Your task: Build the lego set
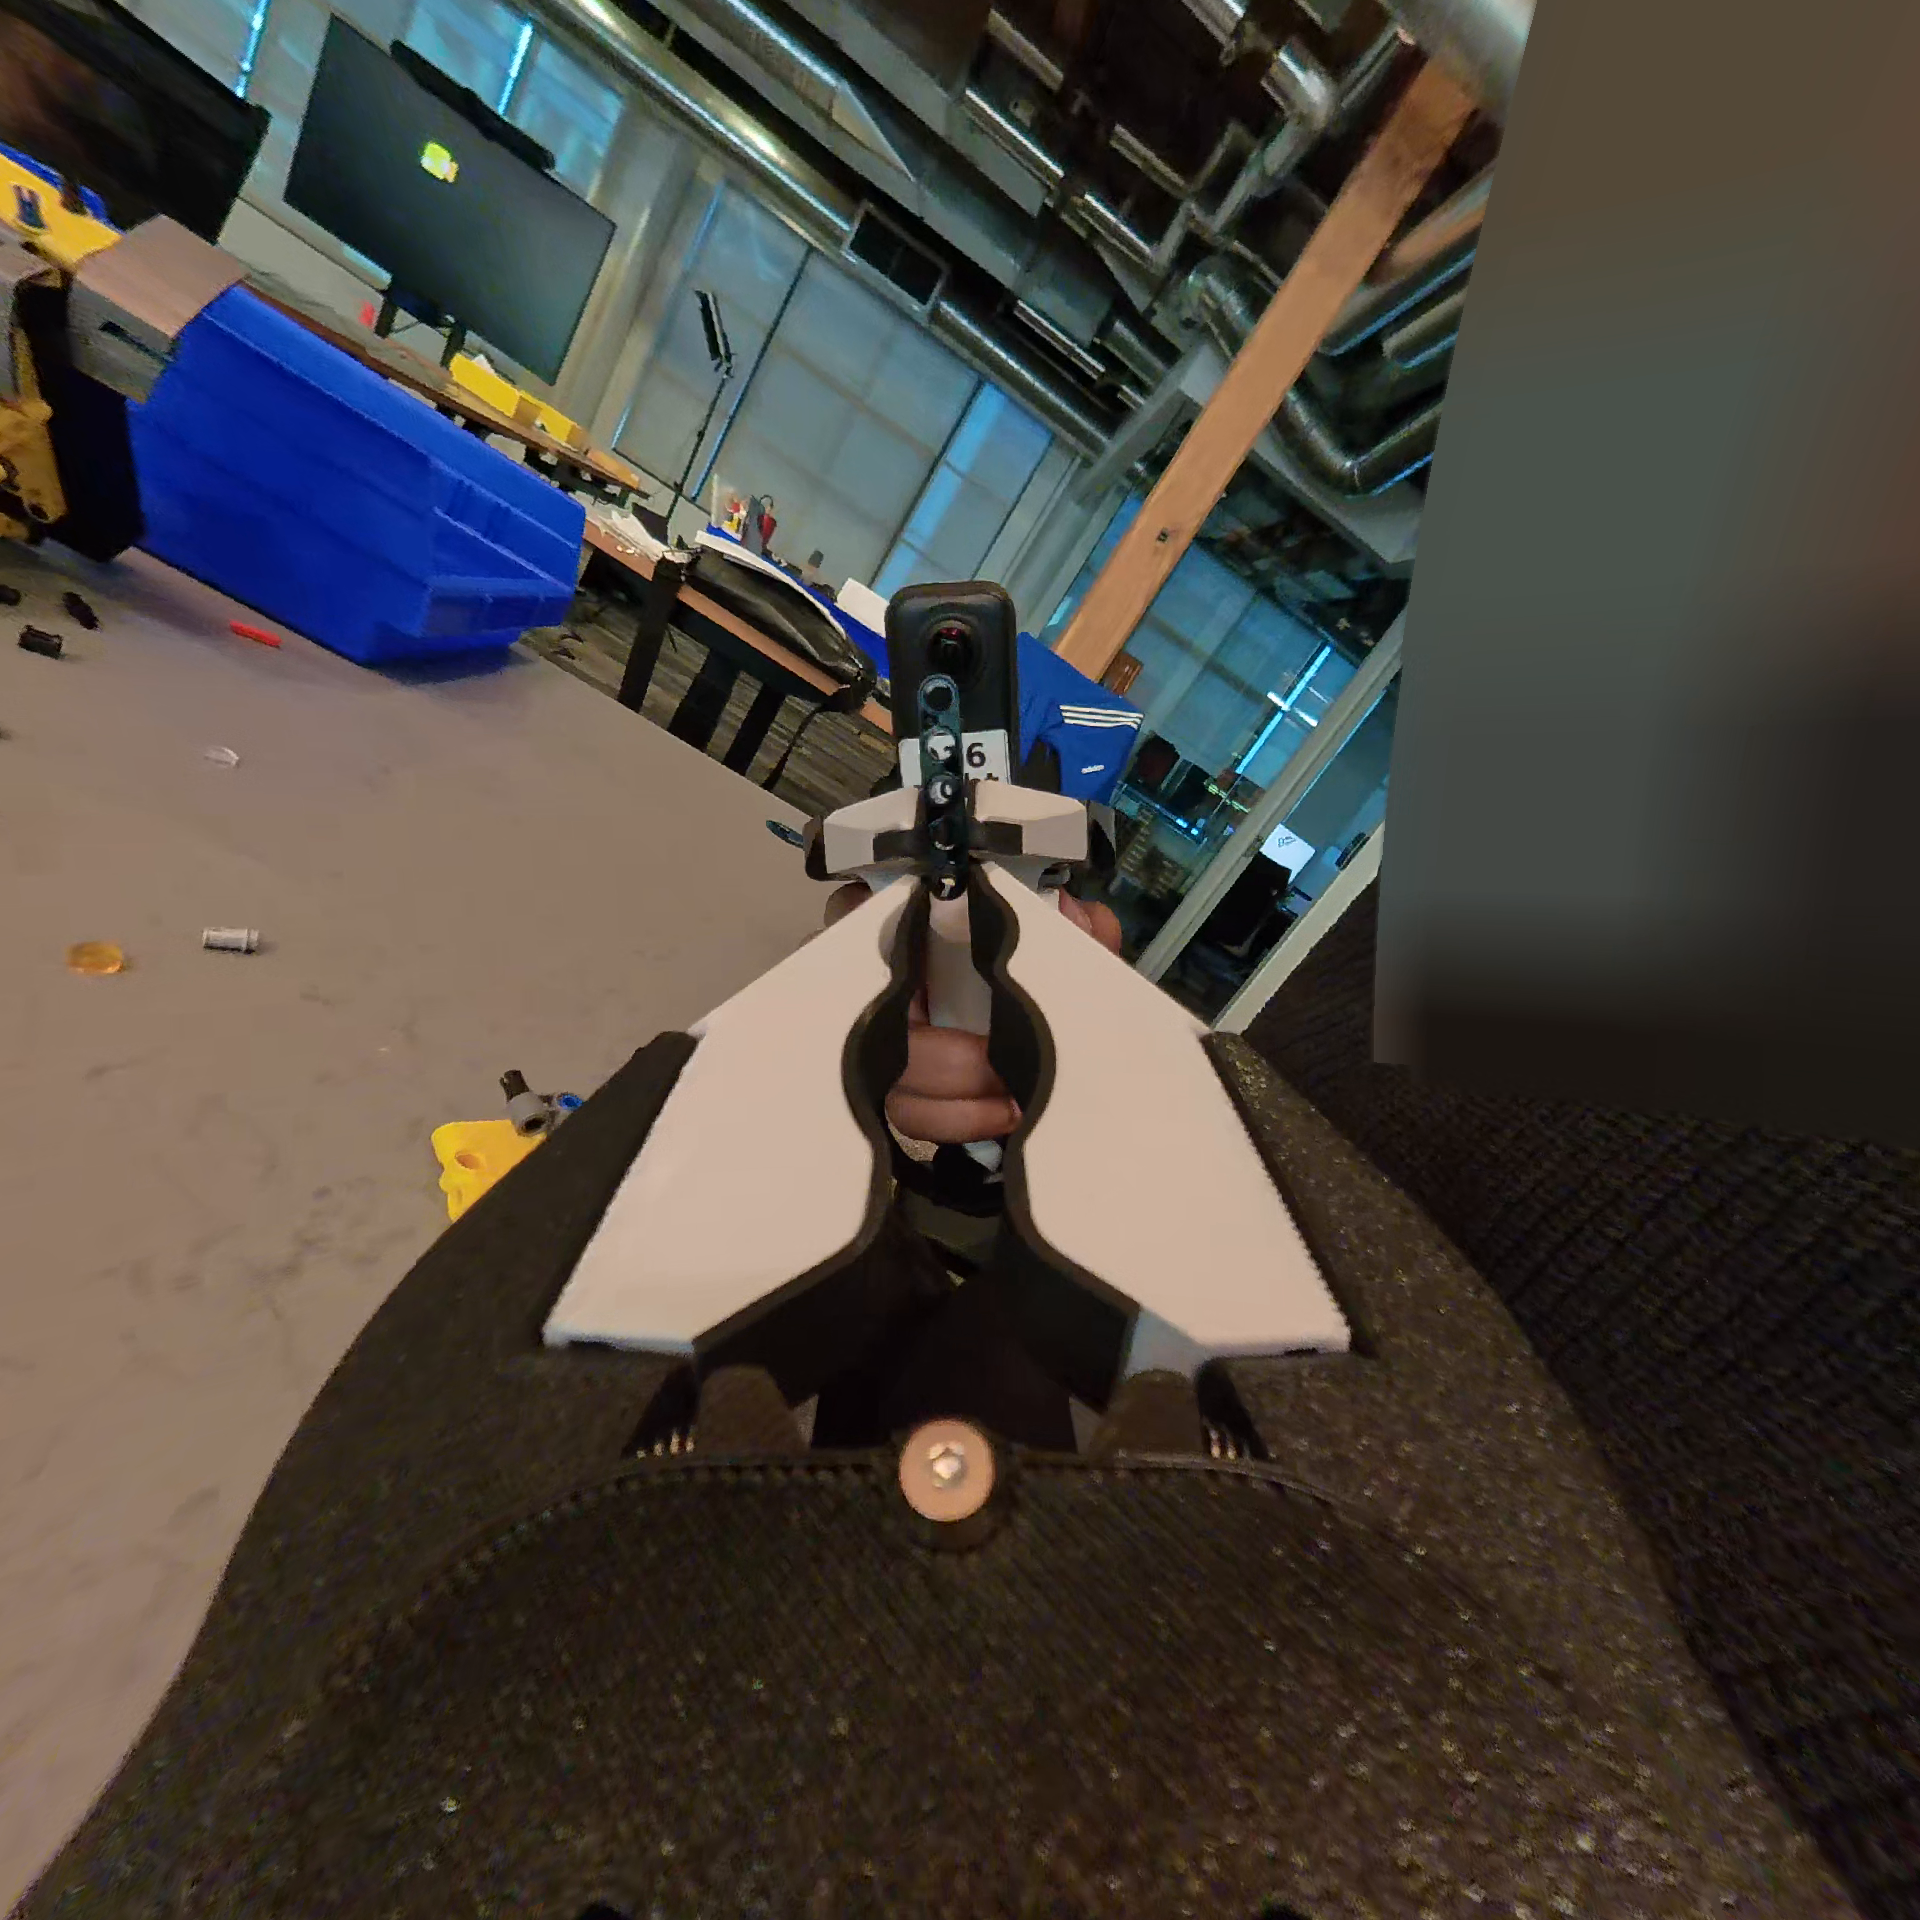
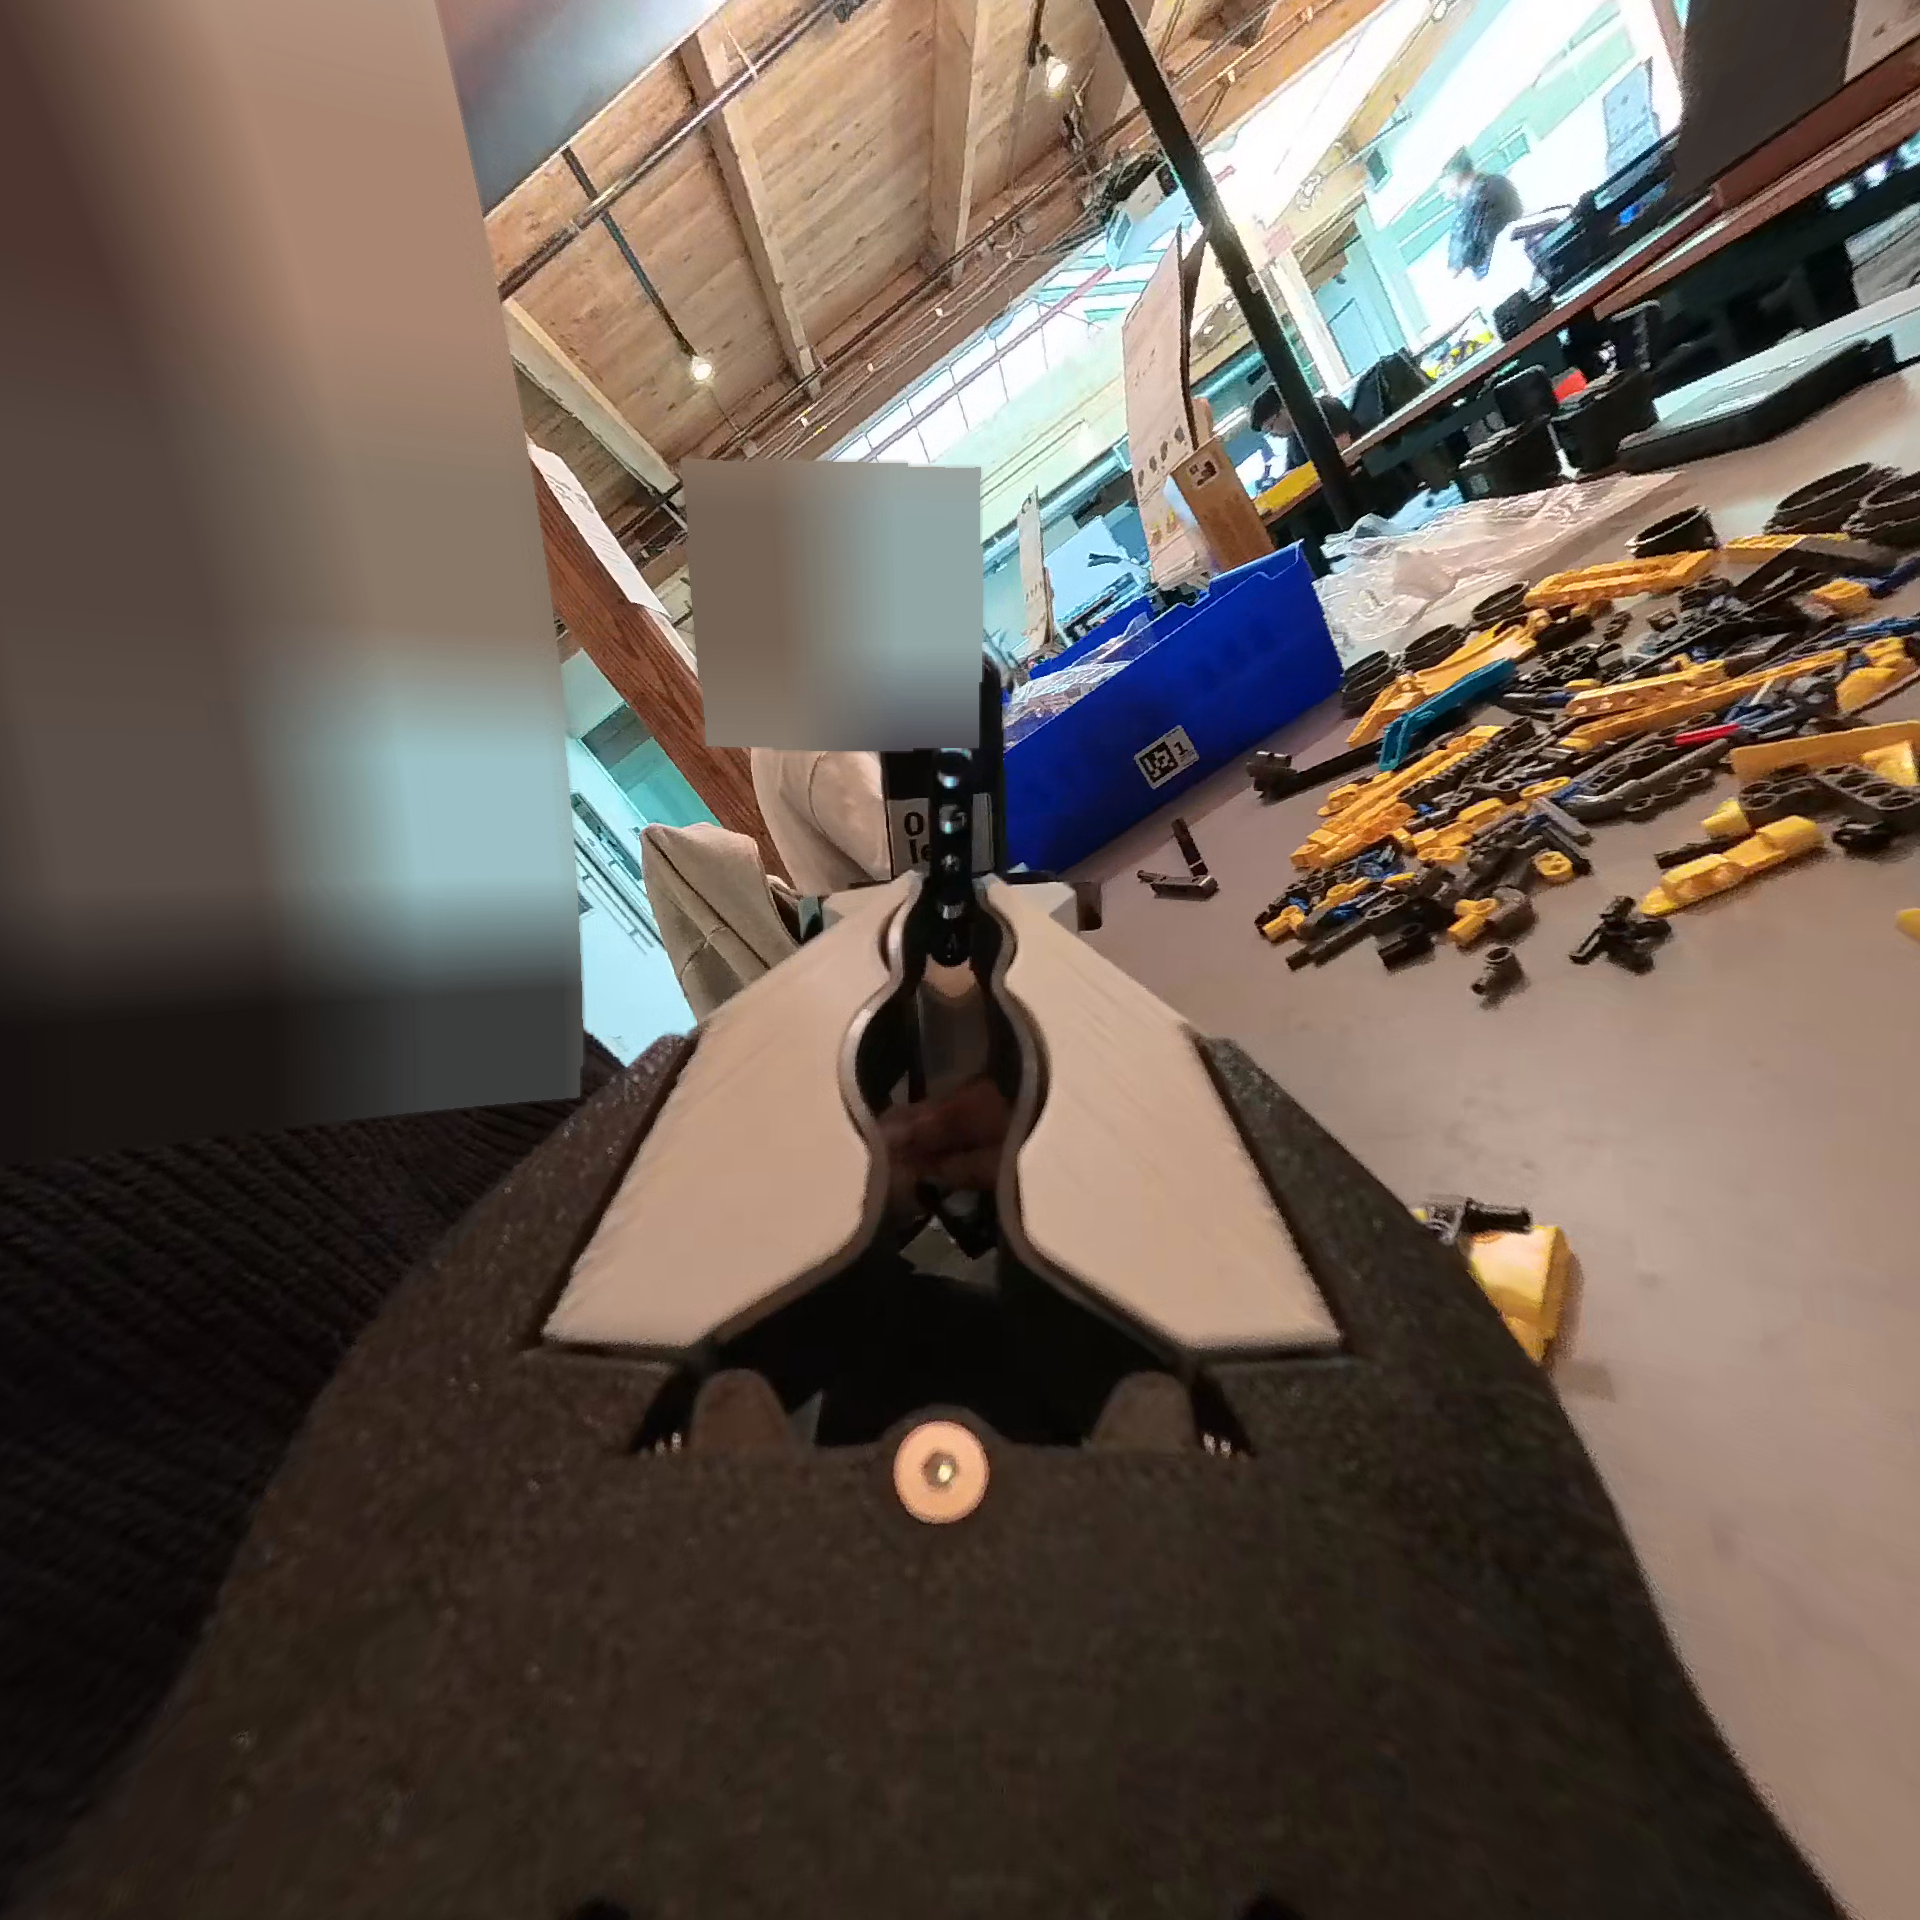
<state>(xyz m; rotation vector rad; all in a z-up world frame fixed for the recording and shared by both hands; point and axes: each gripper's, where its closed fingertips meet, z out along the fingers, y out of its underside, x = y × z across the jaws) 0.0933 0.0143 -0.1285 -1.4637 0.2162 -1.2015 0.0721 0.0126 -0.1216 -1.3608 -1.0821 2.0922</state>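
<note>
Both grippers, left (image 1: 943, 883) and right (image 2: 951, 914), have fingers clamped on one black holed beam (image 1: 940, 790) between them, above the worktop (image 1: 416, 935), loose bricks (image 2: 1558, 748) right.

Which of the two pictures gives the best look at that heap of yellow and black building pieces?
The right wrist view: the heap of pieces spreads across the grey table beside a blue bin. The left wrist view shows only scattered strays, such as a yellow piece.

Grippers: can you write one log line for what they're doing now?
left gripper: shut on black beam | right gripper: shut on same beam | loose parts on table
</note>
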